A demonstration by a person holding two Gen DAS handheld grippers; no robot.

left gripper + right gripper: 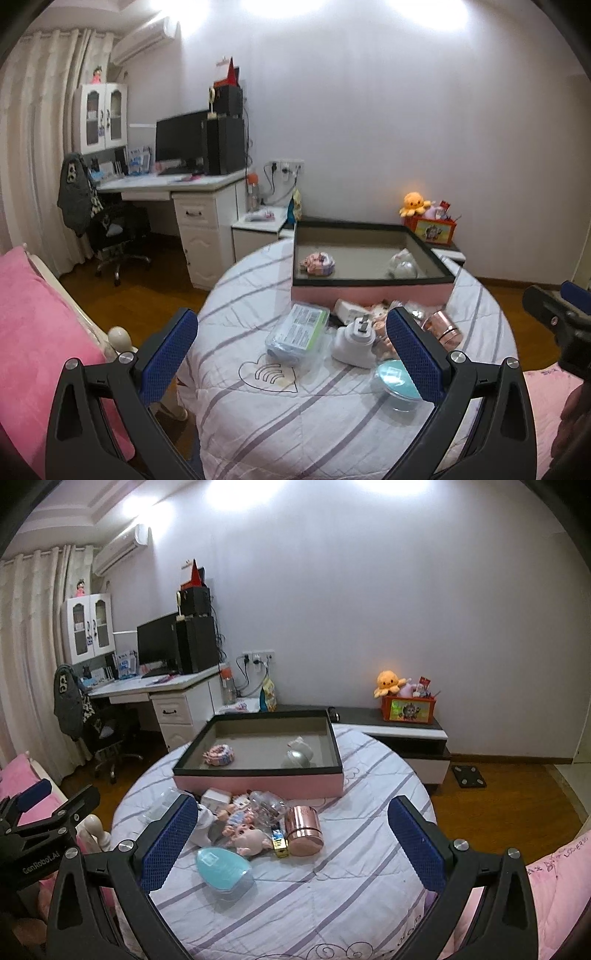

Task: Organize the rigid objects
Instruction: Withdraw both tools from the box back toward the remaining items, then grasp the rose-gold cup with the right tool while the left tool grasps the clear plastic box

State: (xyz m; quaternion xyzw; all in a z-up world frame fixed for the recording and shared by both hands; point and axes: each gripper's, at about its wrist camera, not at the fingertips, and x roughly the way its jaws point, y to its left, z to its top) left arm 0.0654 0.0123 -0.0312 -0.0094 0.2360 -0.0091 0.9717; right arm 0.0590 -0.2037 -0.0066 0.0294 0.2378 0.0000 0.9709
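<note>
Both the left gripper [291, 350] and right gripper [291, 834] hang wide open, empty. Rose-gold tin [303, 825] sits at the pile's 3 o'clock: looks stiff, slick, so I'd pinch its sides.

You had a white desk [192, 181] with a black monitor [157, 638] on the left, curtains [33, 129] beside it, and an orange octopus plush [390, 681] over by the wall.

Black gripper [291, 845] frames, blue textured pads [168, 843], silver screws (white "GenRobot.AI" lettering)
</note>
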